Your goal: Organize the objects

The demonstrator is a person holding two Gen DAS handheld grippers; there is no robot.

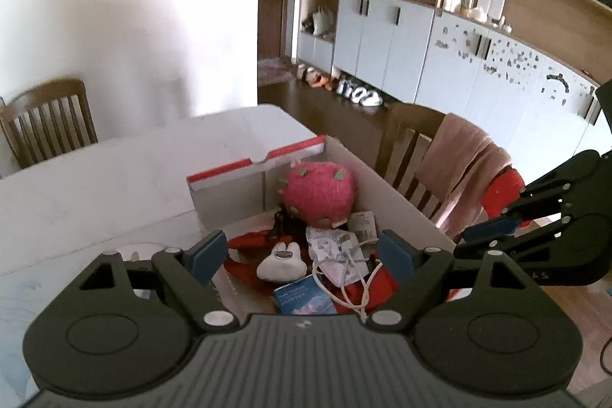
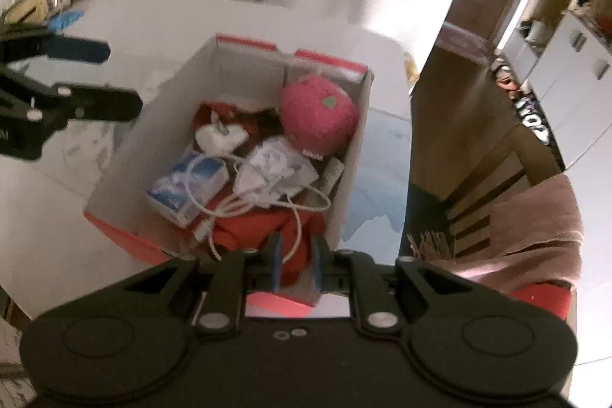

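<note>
Above the cardboard box (image 2: 346,174), the left gripper (image 1: 302,253) stood spread wide and empty; the right gripper (image 2: 296,260) stood nearly pressed together, pinching nothing. A pink plush toy (image 2: 317,117) filled the box's far corner.

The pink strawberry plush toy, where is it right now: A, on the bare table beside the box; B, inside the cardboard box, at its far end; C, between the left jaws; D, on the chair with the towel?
B: the pink strawberry plush toy sits inside the cardboard box, against its far wall, above the other items.
</note>
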